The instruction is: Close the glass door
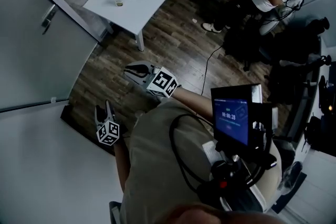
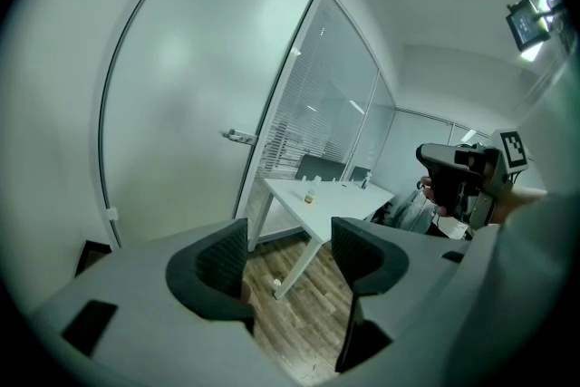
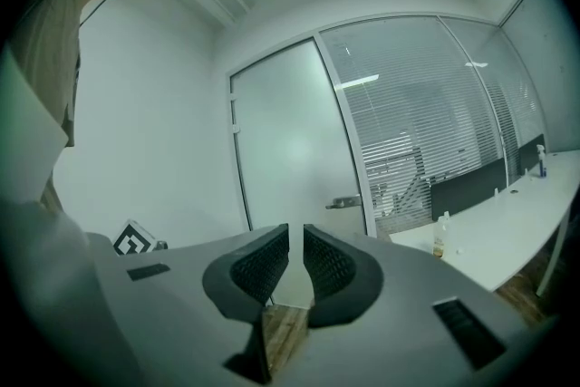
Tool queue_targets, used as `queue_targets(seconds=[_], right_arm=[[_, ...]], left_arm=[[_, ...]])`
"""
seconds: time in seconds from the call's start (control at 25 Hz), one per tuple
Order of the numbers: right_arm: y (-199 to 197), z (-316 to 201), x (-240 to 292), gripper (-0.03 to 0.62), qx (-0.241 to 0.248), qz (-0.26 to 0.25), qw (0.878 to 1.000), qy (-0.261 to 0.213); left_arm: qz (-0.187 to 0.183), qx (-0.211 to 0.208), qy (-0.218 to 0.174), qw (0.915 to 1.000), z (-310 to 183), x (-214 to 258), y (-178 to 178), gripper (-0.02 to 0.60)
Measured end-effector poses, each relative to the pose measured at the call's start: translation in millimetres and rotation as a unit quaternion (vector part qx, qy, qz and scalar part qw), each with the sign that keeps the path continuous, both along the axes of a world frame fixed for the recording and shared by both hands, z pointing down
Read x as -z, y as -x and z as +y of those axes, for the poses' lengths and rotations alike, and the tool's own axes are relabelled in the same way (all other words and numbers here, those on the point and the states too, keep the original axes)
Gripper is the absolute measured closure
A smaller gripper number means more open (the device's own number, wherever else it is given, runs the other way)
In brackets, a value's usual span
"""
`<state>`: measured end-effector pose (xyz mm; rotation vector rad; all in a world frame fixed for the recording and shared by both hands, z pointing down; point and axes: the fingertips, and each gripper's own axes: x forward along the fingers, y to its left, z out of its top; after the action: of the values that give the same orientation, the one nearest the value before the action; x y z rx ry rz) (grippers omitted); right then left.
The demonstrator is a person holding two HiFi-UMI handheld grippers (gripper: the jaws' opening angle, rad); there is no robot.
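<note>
Tongs first: the left tongs [image 2: 288,246] gape wide with only floorboards showing between them, while the right tongs [image 3: 296,251] are pinched to a thin slit and grip nothing. Both are well apart from the glass door [image 3: 292,154], which stands ahead of the person beside the partition with blinds, its frosted face turned towards the right tongs. It's a tall, upright panel with a vertical long axis. Small hinge brackets run down its left edge, and the handle [image 3: 344,202] lies level at the right edge. From here the panel looks seated in its frame, though I can't tell whether it has latched. To finish cleanly, I'd put the pinched right tongs on or just beside the handle, far from the hinges, and push steadily and squarely rather than jabbing mid-glass. The white table [image 2: 337,197] sits beyond.
</note>
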<state>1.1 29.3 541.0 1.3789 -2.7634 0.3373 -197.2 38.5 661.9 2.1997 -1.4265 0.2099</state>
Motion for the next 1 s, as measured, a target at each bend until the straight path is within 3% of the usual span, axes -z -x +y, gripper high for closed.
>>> queue_targets(seconds=[1.0], right_arm=[[30, 9, -24, 0.557, 0.041, 0.058, 0.997, 0.008]], left_arm=[[-0.014, -0.001, 0.019, 0.9997, 9, -13, 7, 0.284]])
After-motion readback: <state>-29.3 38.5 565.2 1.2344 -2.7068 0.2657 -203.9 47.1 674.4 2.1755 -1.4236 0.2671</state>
